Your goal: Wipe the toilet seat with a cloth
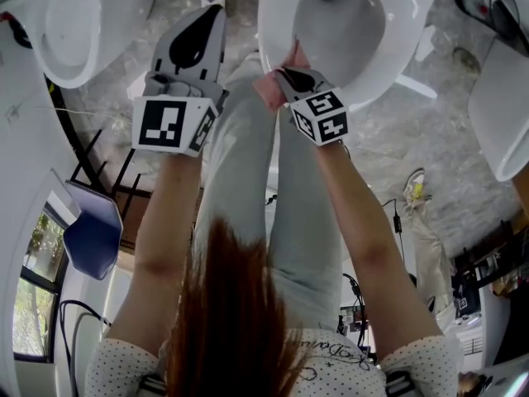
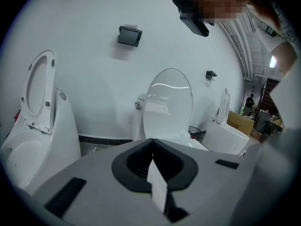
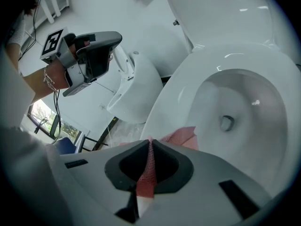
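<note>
At the front rim of the seat, the right gripper clamps the cloth.
We press the cloth's free fold flat on the rim and judge a sweep along the ring best, clear of the bowl. We hold the left gripper, jaws together on nothing, well aside.

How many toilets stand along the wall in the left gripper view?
3. A toilet at the left, seat raised; a toilet in the middle, lid up; a toilet at the right. More may be hidden past the right edge.
</note>
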`<action>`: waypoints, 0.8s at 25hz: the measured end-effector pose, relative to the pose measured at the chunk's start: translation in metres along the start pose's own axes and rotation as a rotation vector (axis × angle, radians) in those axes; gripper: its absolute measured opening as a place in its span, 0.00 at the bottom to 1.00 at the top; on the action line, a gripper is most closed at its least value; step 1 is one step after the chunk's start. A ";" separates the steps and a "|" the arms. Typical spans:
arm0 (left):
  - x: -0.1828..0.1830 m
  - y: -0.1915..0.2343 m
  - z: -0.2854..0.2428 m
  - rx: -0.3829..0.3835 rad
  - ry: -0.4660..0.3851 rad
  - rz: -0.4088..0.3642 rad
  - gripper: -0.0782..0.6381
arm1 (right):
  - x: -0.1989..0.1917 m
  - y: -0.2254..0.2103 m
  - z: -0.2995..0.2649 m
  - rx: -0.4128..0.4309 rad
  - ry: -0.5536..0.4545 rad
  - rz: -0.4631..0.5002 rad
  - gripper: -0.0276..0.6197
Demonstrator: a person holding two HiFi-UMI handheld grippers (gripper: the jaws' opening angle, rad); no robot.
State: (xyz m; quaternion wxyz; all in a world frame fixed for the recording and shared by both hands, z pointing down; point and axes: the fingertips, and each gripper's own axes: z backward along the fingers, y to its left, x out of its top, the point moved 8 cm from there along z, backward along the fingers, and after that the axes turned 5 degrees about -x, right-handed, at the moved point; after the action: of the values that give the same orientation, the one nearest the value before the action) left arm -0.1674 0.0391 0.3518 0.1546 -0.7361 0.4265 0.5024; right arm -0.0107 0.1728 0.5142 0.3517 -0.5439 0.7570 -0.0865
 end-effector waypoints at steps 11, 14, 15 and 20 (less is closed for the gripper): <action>-0.005 0.002 0.003 0.003 0.003 0.012 0.11 | 0.010 -0.002 -0.005 -0.036 -0.070 0.023 0.08; -0.005 0.001 0.003 0.004 0.005 0.013 0.11 | 0.017 -0.006 -0.008 -0.041 -0.083 0.029 0.08; -0.005 0.002 0.003 0.005 0.004 0.012 0.11 | 0.020 -0.006 -0.009 -0.039 -0.082 0.040 0.08; -0.003 0.005 0.004 0.008 -0.001 0.011 0.11 | 0.028 -0.007 -0.012 -0.027 -0.083 0.069 0.08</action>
State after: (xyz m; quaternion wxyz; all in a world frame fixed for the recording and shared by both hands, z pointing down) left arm -0.1741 0.0401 0.3542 0.1552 -0.7327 0.4326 0.5018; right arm -0.0179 0.1421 0.5141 0.3784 -0.5252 0.7611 -0.0413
